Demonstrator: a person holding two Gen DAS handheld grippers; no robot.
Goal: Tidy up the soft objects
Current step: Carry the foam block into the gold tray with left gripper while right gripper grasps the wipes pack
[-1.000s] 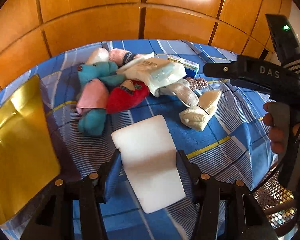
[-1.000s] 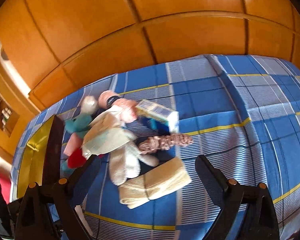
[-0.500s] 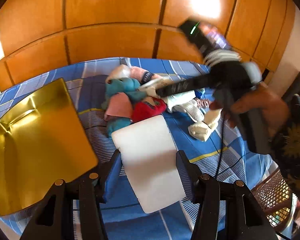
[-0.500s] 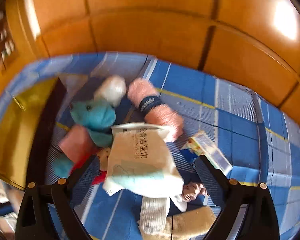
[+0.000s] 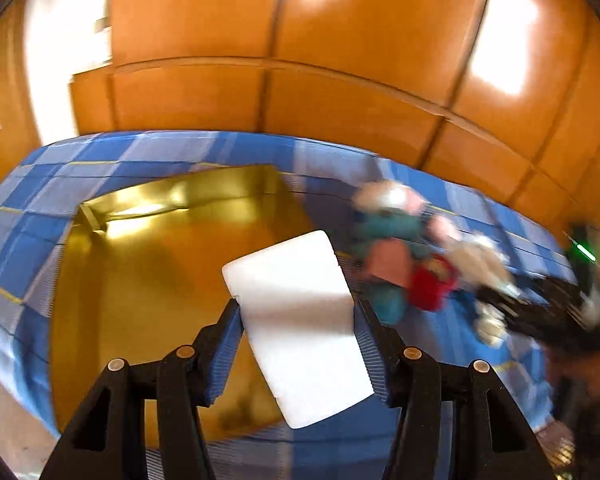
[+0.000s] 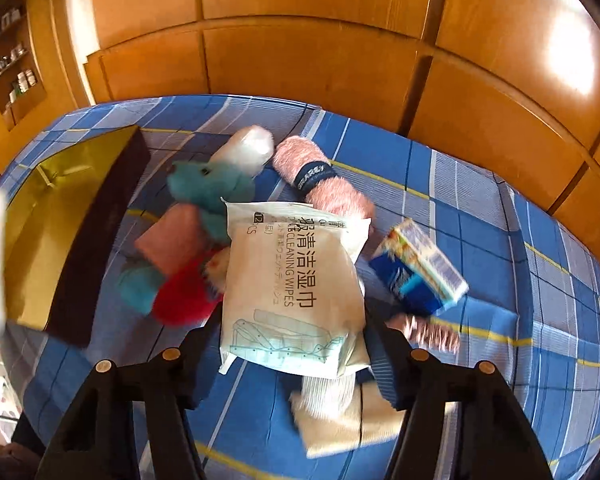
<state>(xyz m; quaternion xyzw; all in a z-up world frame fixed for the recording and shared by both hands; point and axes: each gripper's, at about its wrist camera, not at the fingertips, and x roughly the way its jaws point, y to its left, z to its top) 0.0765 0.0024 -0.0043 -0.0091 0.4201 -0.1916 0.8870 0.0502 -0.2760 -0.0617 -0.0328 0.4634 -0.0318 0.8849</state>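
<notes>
The left claw [image 5: 298, 322] pinches a white foam block [image 5: 300, 320] between its pads and holds it above the gold tray [image 5: 140, 280], which lies on the blue checked bed [image 6: 500, 240]. The right claw [image 6: 290, 334] is closing around a pack of wet wipes [image 6: 292, 284] that lies between its fingers on top of the pile of soft toys; whether the pads already press on it I cannot tell.

The slack pack may crumple or slide out as the fingers close, since it rests unevenly on a teal plush [image 6: 212, 184] and a red plush [image 6: 184, 300]. The fingers could also snag the cream roll [image 6: 340, 420] beneath, or nudge the small blue box [image 6: 420, 276] just beside it.

The block, if let go while tilted, might land on the tray's raised rim and tip out.

Open bed lies to the right of the pile. To the left, the tray's dark side wall [image 6: 96, 248] stands near the toys, leaving only a narrow lane.
</notes>
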